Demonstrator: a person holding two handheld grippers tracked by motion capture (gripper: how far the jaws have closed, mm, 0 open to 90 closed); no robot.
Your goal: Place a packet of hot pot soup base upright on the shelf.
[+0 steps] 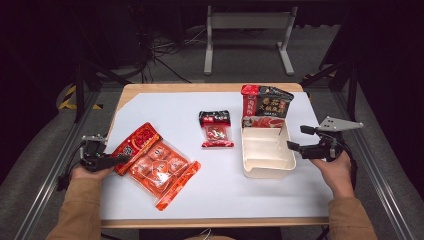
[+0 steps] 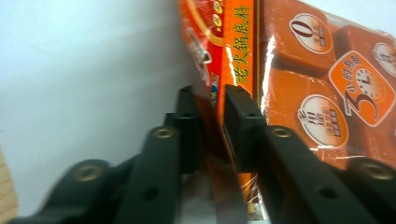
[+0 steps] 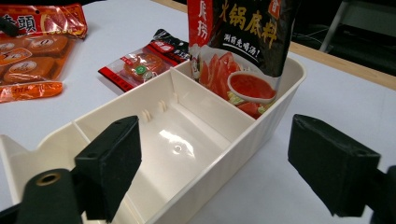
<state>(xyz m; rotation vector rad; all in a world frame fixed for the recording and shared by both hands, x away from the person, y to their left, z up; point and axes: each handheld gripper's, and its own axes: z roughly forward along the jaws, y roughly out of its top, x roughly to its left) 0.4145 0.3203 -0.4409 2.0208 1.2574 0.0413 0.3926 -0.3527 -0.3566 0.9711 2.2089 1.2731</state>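
Left gripper (image 1: 116, 161) at eight o'clock, jaws clamped on orange packet (image 1: 157, 166) edge. Right gripper (image 1: 295, 138) at three o'clock beside cream tray (image 1: 266, 169), jaws apart, holding nothing.

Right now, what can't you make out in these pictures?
- Left tongs: the orange packet's edge sits between the pads; contact is hidden by the jaws in the left gripper view.
- Black sauce packet: its top is cut off by the right gripper view's upper edge.
- Small red packet: its print is too small in the high view.
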